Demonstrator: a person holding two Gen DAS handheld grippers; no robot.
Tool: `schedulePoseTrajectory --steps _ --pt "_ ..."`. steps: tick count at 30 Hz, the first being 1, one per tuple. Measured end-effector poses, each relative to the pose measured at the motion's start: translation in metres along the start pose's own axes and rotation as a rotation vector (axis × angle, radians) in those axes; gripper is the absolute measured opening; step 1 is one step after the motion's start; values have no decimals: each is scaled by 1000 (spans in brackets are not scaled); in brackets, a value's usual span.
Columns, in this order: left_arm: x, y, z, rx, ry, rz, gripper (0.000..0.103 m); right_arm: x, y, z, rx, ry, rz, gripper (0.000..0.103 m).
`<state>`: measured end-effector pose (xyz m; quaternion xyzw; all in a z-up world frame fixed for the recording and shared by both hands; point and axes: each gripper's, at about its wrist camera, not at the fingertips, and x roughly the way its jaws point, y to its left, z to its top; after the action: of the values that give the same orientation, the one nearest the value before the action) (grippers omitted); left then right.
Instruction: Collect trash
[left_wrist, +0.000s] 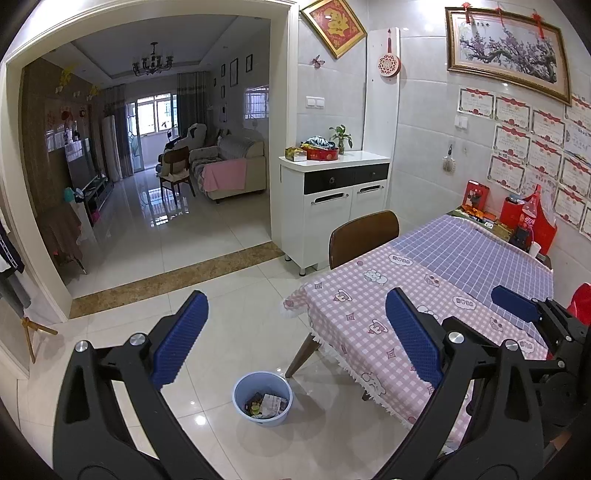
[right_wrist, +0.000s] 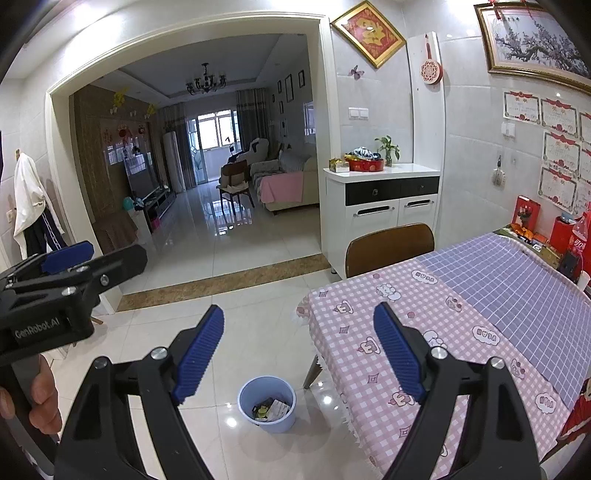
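The glossy white tiled floor is carrying a pale blue bucket, sitting just off the table's corner with wrappers piled inside. The tabletop is wearing a pink checked cloth and a lilac one, with red boxes and a cola bottle crowding its far end by the wall.

"GenRobot.AI" is printed in pale letters on the black body of the left gripper, seen from the right gripper's camera, off to its left. Writing on the wall certificates, ahead and right, is too small to read.
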<state>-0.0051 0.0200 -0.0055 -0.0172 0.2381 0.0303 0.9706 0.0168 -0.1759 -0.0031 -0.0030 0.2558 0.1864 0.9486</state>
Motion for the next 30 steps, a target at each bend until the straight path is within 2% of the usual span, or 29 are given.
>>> schedulePoseTrajectory --steps 30 --pt "9 2 -10 0 25 -8 95 8 5 -3 7 15 -3 83"
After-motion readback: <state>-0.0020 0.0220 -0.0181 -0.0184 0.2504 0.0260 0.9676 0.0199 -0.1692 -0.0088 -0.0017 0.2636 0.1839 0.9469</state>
